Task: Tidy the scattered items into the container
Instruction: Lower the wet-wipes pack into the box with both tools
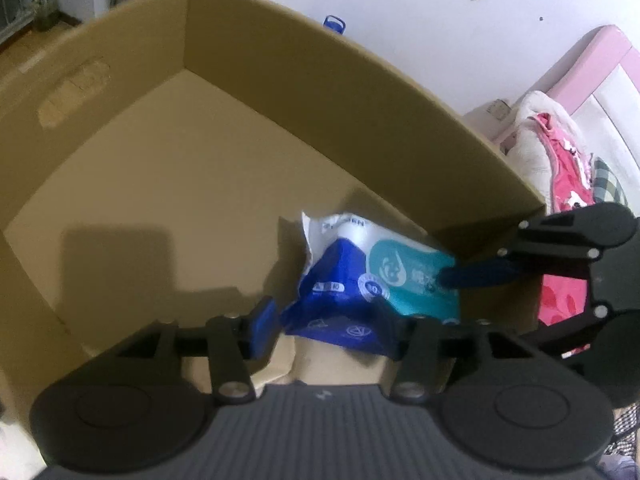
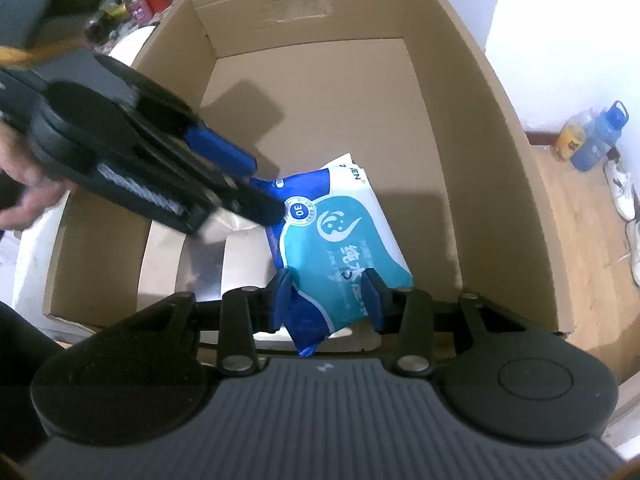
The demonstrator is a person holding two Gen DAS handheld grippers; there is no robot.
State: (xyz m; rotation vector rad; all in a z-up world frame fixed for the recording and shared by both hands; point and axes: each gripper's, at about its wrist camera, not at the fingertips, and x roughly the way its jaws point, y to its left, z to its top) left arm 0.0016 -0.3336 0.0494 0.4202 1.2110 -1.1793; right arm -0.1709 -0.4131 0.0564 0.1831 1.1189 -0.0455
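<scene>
Inside a large cardboard box (image 2: 472, 152), the right hand-held gripper (image 2: 326, 294) grasps a blue and teal pack of wet wipes (image 2: 340, 236) by its near end, both blue pads pressed against the wrapper. The left hand-held gripper (image 1: 328, 320), reaching in from the other side with a person's hand (image 2: 24, 196) behind it, stands released, its blue finger (image 1: 262, 326) clear of the pack's crumpled blue end. The pack lies low in the box near the front wall, beside a pale packet (image 2: 224, 256), while bottles (image 2: 592, 136) and white shoes (image 2: 622, 192) sit on the wooden floor (image 2: 580, 240) outside.
</scene>
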